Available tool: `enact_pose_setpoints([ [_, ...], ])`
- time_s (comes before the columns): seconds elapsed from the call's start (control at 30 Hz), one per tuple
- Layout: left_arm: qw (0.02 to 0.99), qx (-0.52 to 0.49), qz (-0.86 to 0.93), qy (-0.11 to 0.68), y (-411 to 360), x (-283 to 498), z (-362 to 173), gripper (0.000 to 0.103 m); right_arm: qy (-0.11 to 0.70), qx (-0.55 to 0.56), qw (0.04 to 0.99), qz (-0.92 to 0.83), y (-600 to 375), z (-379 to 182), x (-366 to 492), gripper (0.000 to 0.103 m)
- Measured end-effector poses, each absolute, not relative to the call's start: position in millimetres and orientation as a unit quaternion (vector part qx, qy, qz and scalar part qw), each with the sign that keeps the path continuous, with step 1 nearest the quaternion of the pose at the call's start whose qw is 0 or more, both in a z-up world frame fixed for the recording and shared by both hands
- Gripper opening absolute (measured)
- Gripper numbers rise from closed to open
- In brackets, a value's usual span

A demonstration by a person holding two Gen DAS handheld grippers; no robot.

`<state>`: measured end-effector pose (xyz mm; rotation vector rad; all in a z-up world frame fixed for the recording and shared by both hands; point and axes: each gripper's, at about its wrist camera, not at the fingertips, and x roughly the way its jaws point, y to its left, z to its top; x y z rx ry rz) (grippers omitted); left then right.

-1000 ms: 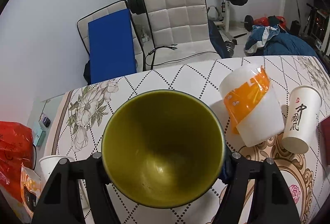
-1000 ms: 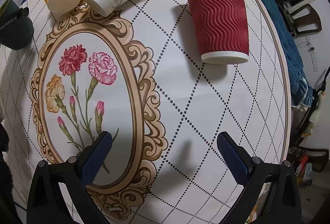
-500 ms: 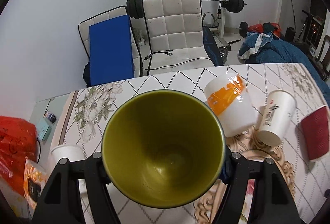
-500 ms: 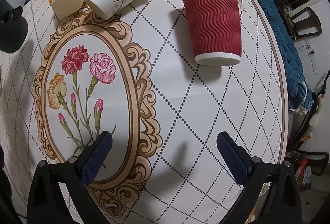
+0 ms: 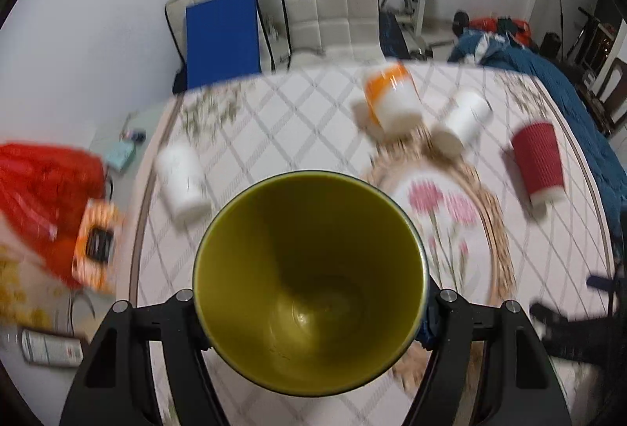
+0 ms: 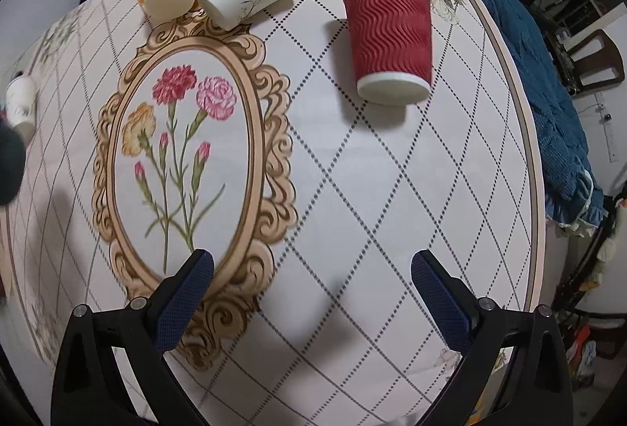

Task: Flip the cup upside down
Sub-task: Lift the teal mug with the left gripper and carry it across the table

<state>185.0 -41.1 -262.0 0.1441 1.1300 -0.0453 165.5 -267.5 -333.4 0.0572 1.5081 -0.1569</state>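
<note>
Evidently the left tool [image 5: 309, 308] clamps the yellow-lined cup [image 5: 309, 281] mid-air, mouth forward for inverting above the tabletop [image 5: 282, 136]; the right tool [image 6: 313, 285] hangs spread, empty.

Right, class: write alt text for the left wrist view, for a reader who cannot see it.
The left tongs grip a cup with a yellow-green inside, its open mouth facing the camera, above a patterned tablecloth. Beyond it stand an orange-and-white cup, two white cups and a red ribbed cup; the picture is motion-blurred.
</note>
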Motion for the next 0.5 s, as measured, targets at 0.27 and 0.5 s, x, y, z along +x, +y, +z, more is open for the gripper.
enact_pose_setpoints([
  [0.27, 0.746, 0.029, -0.039, 0.665, -48, 115, -303, 0.069, 0.688, 0.024, 0.723, -0.053, -286, -333, 128, 0.103],
  [0.5, 0.657, 0.009, -0.061, 0.751, -55, 117, -352, 0.068, 0.698, 0.033, 0.713, -0.058, -303, -341, 106, 0.102],
])
